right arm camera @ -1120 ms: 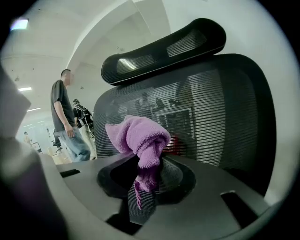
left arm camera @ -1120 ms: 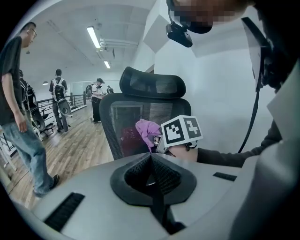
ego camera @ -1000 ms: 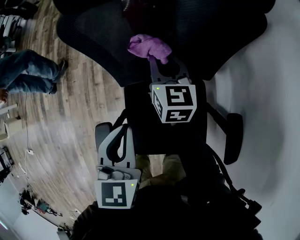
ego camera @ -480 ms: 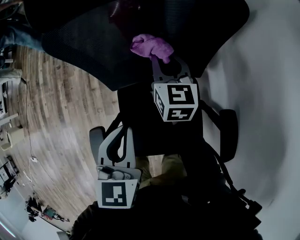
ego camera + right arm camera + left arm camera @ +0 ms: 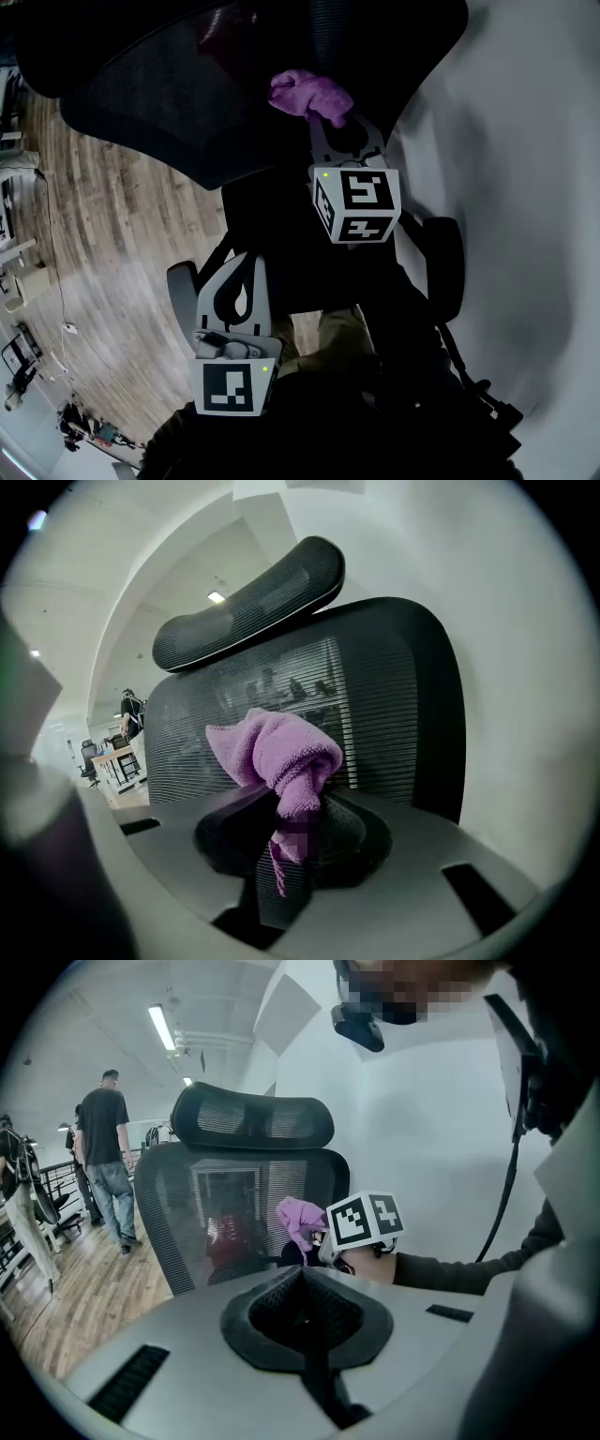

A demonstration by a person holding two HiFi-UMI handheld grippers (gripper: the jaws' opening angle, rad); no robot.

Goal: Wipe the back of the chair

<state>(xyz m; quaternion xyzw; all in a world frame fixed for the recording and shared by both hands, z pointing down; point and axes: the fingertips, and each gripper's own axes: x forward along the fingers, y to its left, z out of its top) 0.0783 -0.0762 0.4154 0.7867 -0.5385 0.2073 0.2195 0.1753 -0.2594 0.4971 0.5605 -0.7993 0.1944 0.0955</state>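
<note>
Chair back (image 5: pixel 169 84), upper frame — a purple cloth (image 5: pixel 307 94) is pinched near it by the right tongs (image 5: pixel 330 118); left tongs (image 5: pixel 246 261) are pressed together.

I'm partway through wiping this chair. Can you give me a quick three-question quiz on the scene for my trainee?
1. True or false: the left gripper holds the purple cloth.
2. In the right gripper view, what rises directly behind the cloth? A) the chair's mesh backrest B) an armrest C) a desk
3. Fill in: the right gripper has its jaws shut on the ____.
Key: 1 false; 2 A; 3 purple cloth.
</note>
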